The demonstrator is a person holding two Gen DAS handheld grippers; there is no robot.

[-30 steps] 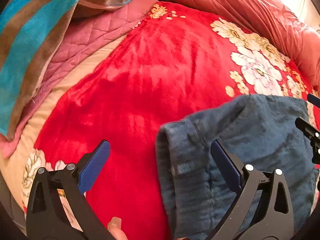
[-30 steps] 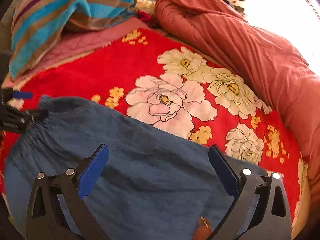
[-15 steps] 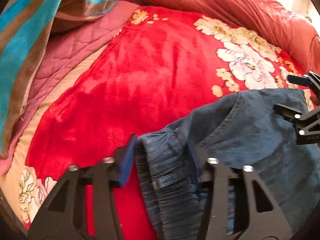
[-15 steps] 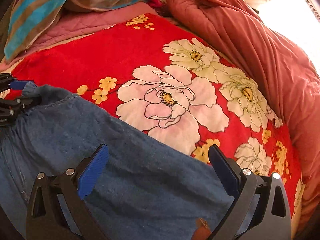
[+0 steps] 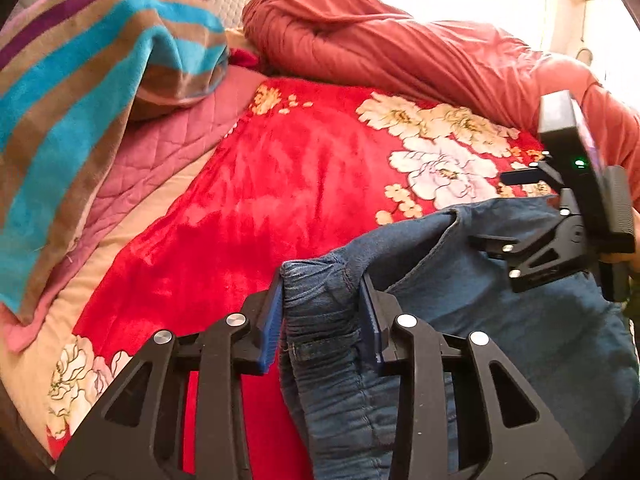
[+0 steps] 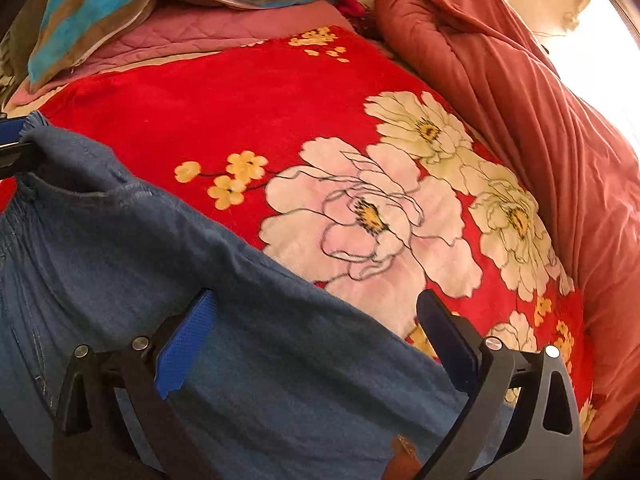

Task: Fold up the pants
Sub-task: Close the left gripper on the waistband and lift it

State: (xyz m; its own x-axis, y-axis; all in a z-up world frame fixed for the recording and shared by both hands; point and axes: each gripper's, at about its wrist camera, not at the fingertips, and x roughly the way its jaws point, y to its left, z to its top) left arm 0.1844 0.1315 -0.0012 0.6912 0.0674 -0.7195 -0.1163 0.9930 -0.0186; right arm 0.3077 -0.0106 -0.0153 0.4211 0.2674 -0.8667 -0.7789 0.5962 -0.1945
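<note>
A bed filled both views, covered by a red plush blanket [image 5: 256, 208] printed with large pale flowers. A striped towel [image 5: 80, 92] in teal, brown and purple lay heaped over a pink quilted pad [image 5: 160, 148] at the far left, and a rust-red comforter [image 6: 540, 92] was bunched along the far and right edge.

The blue denim pants [image 6: 248, 320] lay across the near part of the blanket. The left gripper [image 5: 320, 316] had just been closing, and its blue pads [image 5: 270, 320] were clamped on the gathered elastic waistband [image 5: 320, 308], which was bunched and raised off the blanket. The right gripper [image 6: 320, 340] hovered over the pant fabric near its upper edge with its jaws wide apart; whether its fingertips touched the cloth could not be determined from this angle. In the left wrist view the right gripper's body appeared at the right edge, above the denim.
</note>
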